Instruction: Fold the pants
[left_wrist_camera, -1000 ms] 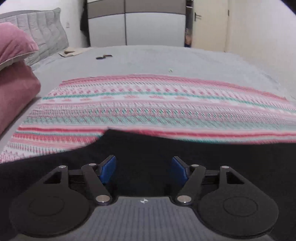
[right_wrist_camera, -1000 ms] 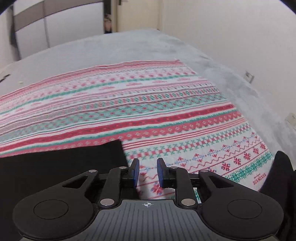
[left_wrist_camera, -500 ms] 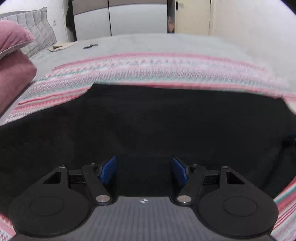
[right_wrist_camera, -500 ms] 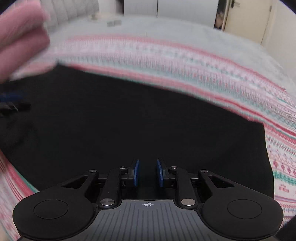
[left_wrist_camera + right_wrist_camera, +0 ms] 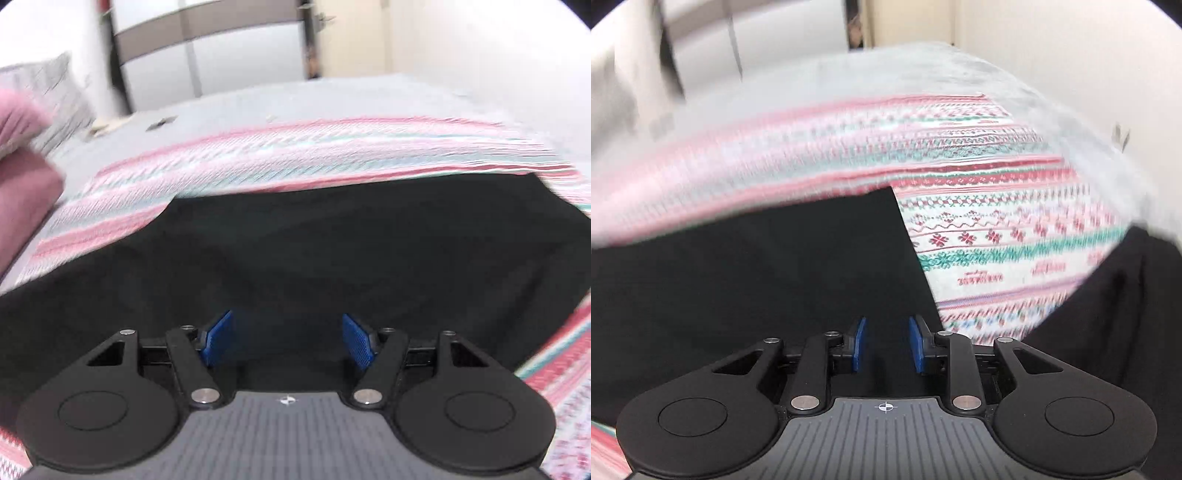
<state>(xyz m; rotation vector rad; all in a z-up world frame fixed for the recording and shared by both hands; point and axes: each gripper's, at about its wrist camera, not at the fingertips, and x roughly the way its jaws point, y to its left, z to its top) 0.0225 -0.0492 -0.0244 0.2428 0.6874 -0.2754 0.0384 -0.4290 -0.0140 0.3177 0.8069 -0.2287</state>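
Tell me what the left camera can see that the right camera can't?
Only the left view shows the pink pillow at its left edge, a small dark thing far off on the bed, and the left gripper, fingers wide apart with nothing between them.

Only the right view shows the pants' straight right edge, some more black cloth at the right, and the right gripper, fingers close together but gripping nothing, having just opened a little.

Both show the black pants on the striped blanket, the grey bed and the wardrobe.
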